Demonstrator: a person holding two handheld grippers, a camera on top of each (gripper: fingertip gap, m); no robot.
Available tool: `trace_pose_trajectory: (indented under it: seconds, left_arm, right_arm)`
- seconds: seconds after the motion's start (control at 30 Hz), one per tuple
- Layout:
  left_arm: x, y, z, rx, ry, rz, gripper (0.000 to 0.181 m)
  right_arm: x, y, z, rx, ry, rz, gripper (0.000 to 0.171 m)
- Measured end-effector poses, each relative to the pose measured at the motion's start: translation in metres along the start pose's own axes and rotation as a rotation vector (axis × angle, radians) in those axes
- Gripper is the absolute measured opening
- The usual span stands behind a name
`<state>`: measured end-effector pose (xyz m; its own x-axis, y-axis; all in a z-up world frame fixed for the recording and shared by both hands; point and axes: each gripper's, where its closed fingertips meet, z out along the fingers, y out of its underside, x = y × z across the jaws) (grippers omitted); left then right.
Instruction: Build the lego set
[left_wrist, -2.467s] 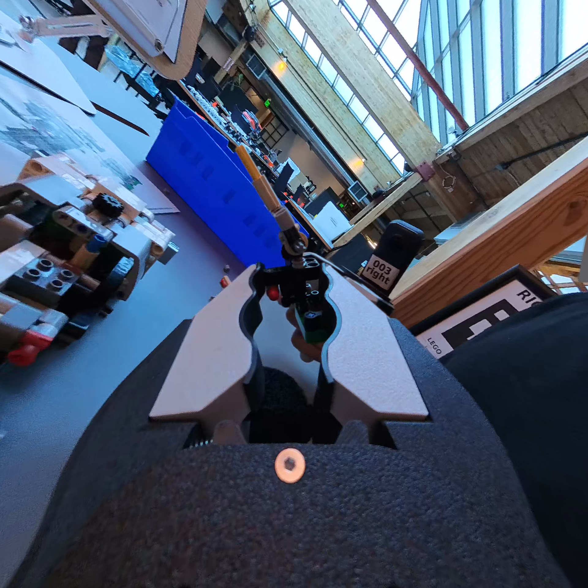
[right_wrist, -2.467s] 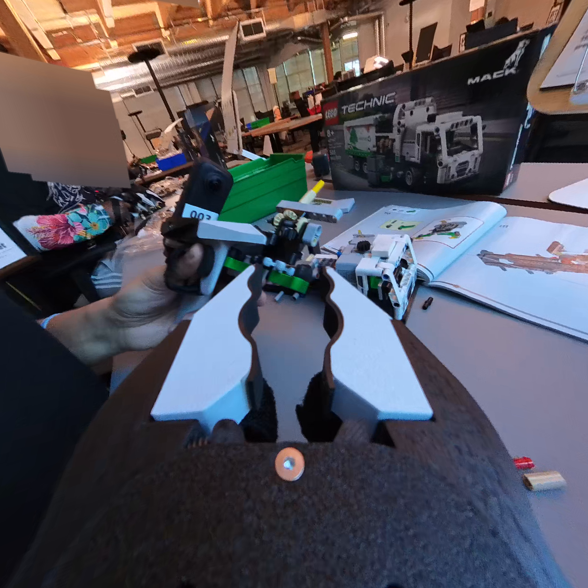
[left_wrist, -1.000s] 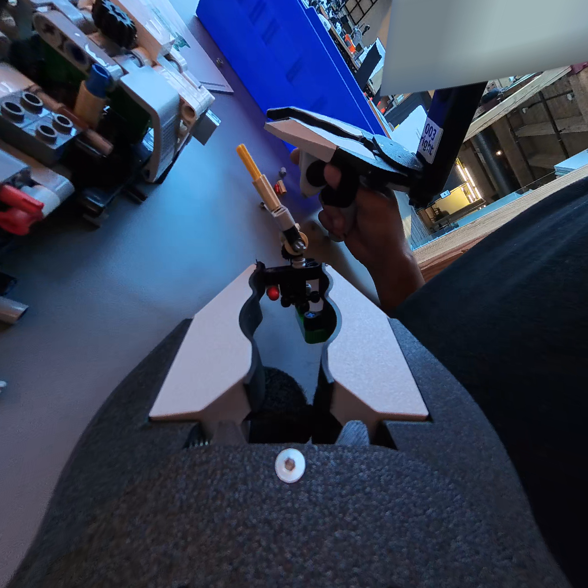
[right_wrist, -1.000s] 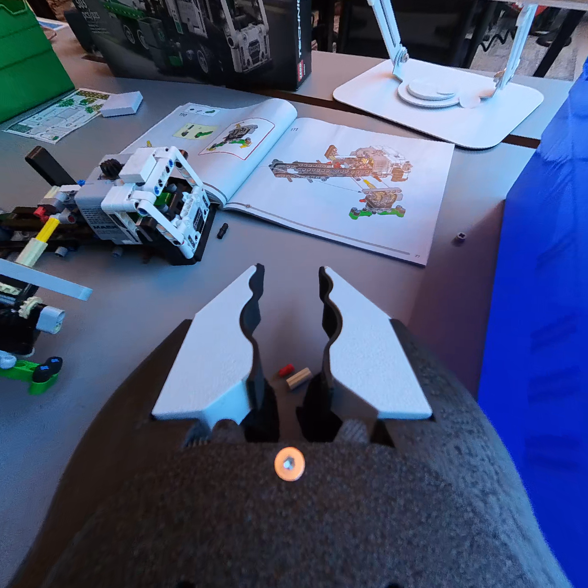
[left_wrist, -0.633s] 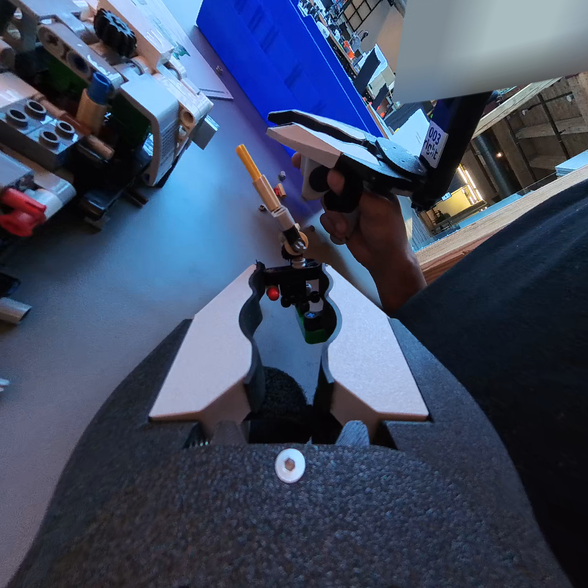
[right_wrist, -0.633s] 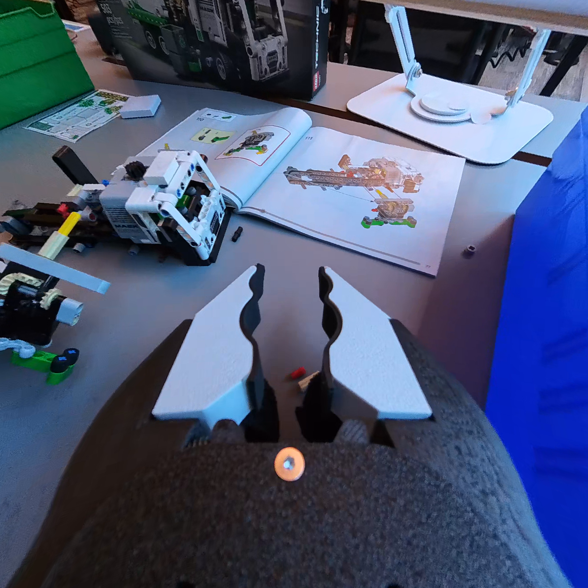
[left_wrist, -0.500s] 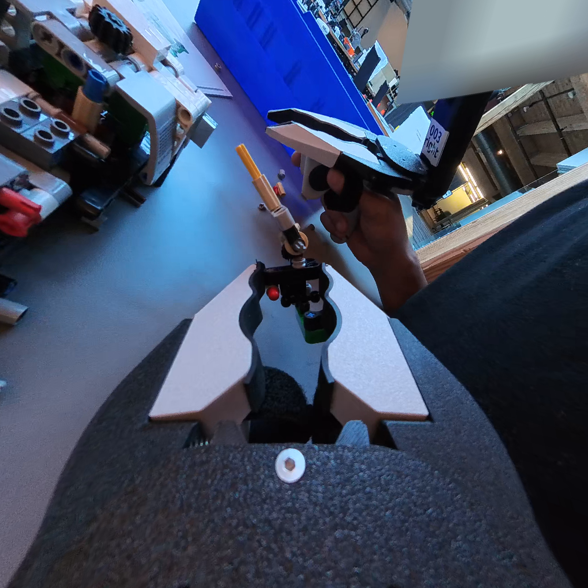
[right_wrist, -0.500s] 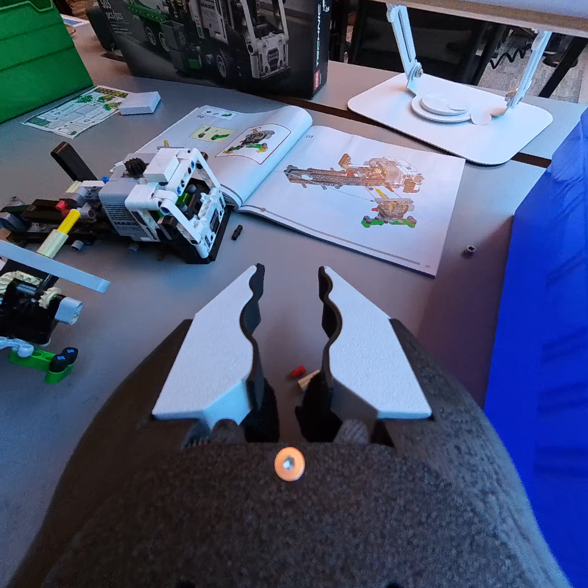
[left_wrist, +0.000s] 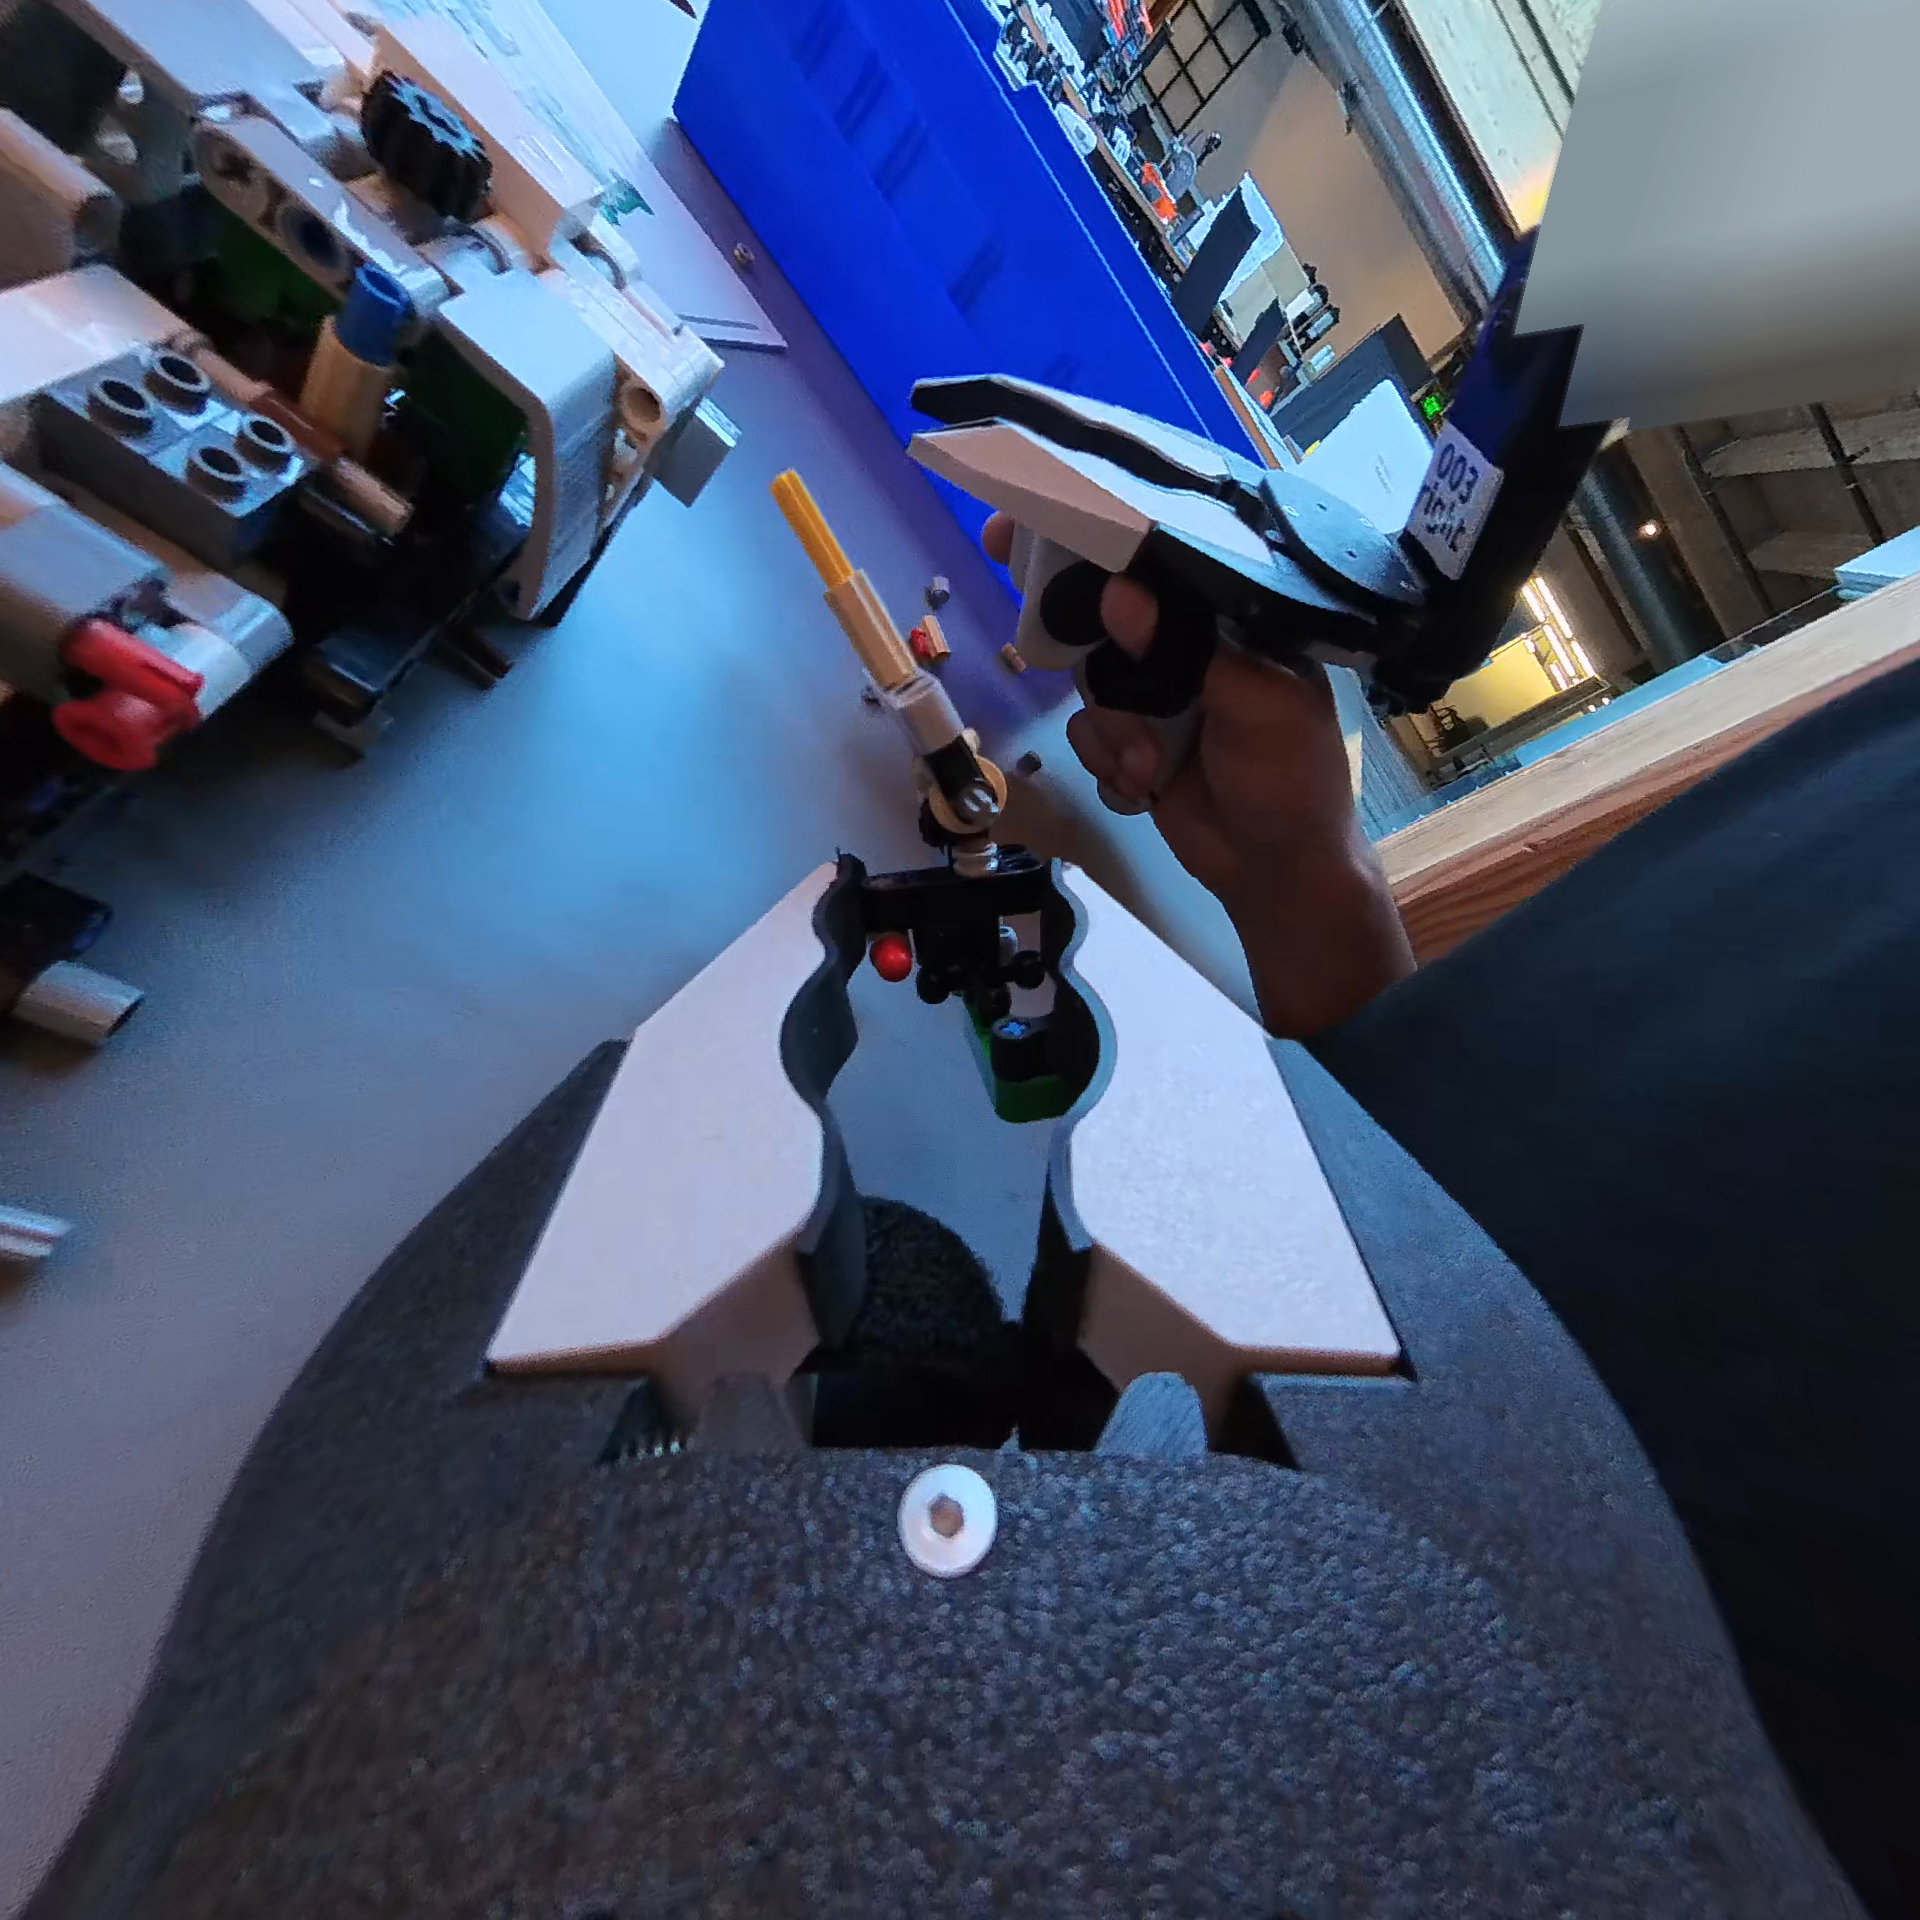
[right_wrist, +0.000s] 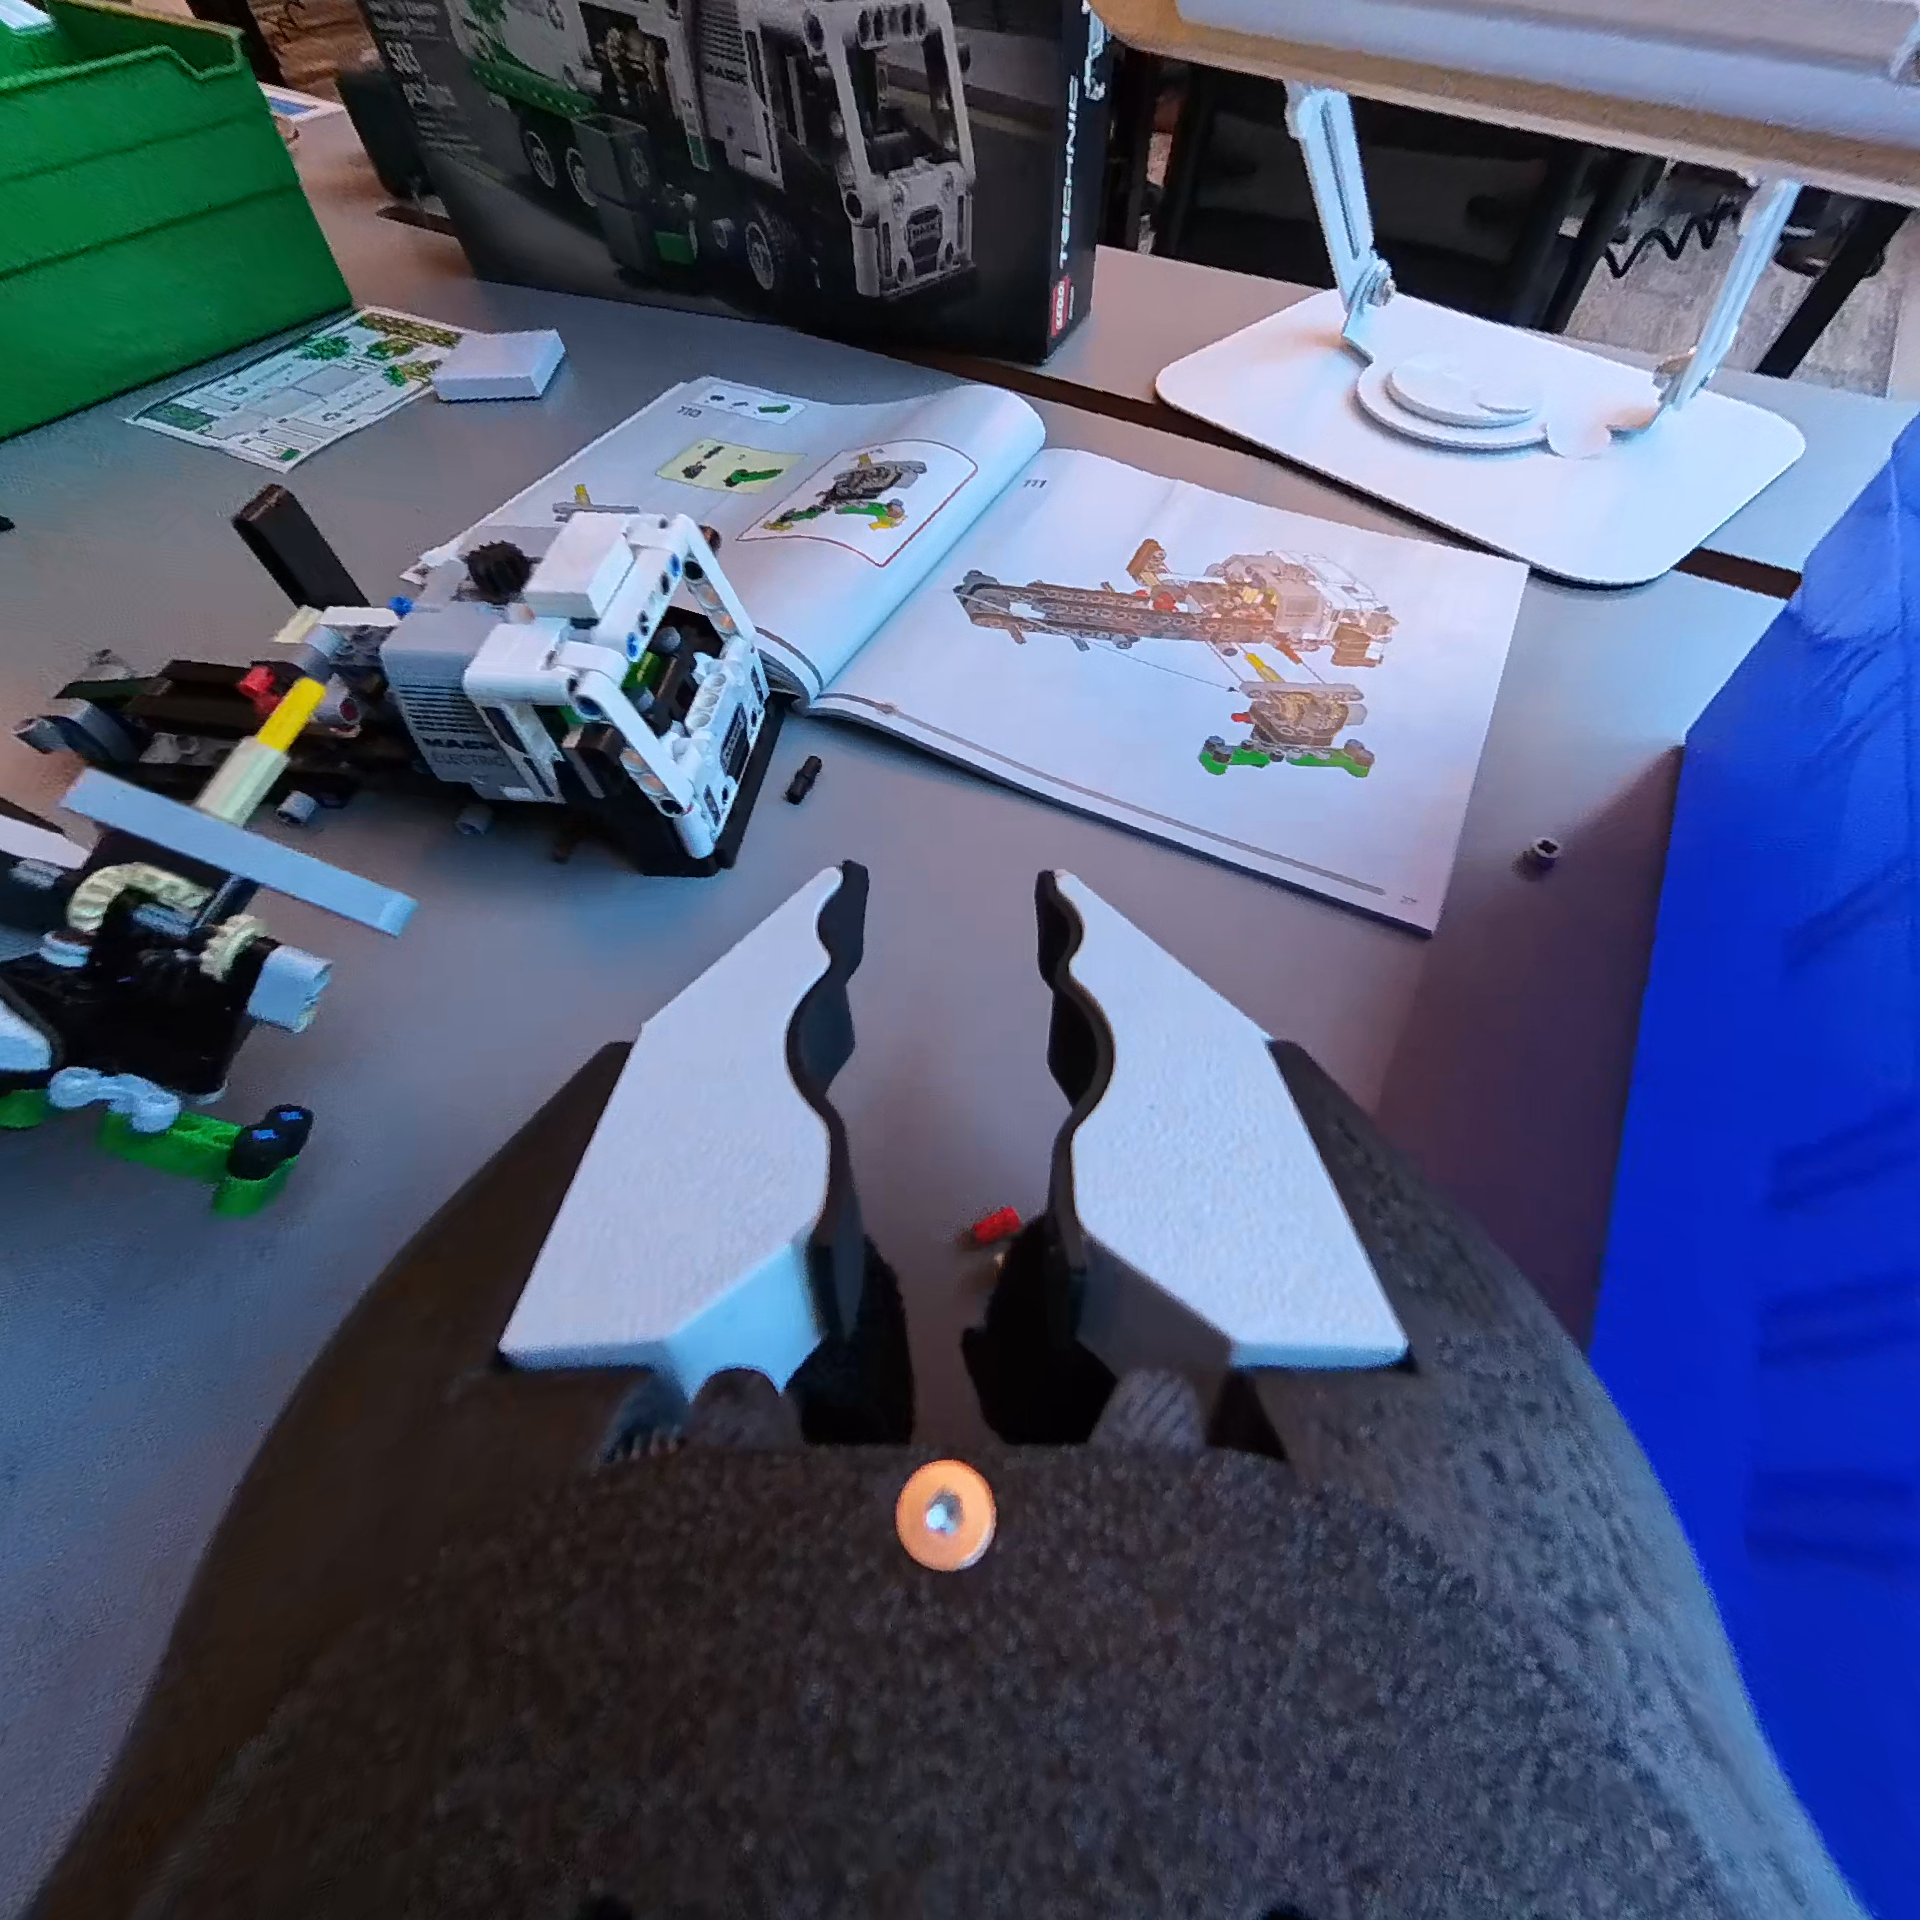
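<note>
Since a second ago the right gripper (right_wrist: 945, 883) has drawn back and tipped up a little: the instruction booklet (right_wrist: 1143, 665) and the half-built truck chassis (right_wrist: 582, 675) sit lower in its view, more of the set's box (right_wrist: 748, 145) shows at the top, and the small red pin (right_wrist: 995, 1224) has slid toward the inner edge of the right finger, with the tan piece that lay beside it now almost hidden. The left gripper (left_wrist: 951, 904) has barely shifted. Its fingers are clamped on a small sub-assembly (left_wrist: 961, 925) of black beams with a red pin and a green piece underneath, and a shaft of yellow, tan and grey parts (left_wrist: 873, 634) rises from it at a slant above the grey table (left_wrist: 468, 883). In the left wrist view the right gripper (left_wrist: 935, 426) is held in a hand (left_wrist: 1226, 769) above a few loose small parts, its fingers a narrow gap apart with nothing between them. The chassis (left_wrist: 312, 416) lies to the left on the table, well apart from the held piece. A blue bin (right_wrist: 1787, 1039) stands along the right edge, a green bin (right_wrist: 135, 208) at the far left, and a white stand base (right_wrist: 1486, 436) behind the booklet.
</note>
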<state>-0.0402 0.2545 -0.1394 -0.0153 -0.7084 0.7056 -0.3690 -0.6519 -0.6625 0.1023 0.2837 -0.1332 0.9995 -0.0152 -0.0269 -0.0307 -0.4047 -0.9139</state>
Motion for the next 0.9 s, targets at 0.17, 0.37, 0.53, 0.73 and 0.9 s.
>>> trace_pose_trajectory:
  seconds: [0.17,0.37,0.53,0.73,0.9]
  left_arm:
    - [-0.005,-0.003,-0.001,0.027,-0.031,-0.042,0.031]
    - [0.007,-0.009,-0.013,0.128,0.076,-0.215,0.031]
    - [0.009,-0.009,-0.03,0.171,0.119,-0.327,0.031]
    - [0.009,-0.012,-0.051,0.234,0.135,-0.386,0.031]
    - [0.014,-0.006,-0.058,0.26,0.143,-0.389,0.031]
  right_arm:
    - [-0.01,-0.008,-0.002,0.037,0.005,-0.07,0.03]
    - [-0.025,-0.015,-0.011,0.103,0.025,-0.183,0.029]
    - [-0.044,-0.026,-0.018,0.173,-0.049,-0.155,0.027]
    - [-0.053,-0.026,-0.02,0.194,-0.008,-0.256,0.025]
    - [-0.059,-0.027,-0.02,0.206,-0.017,-0.264,0.025]
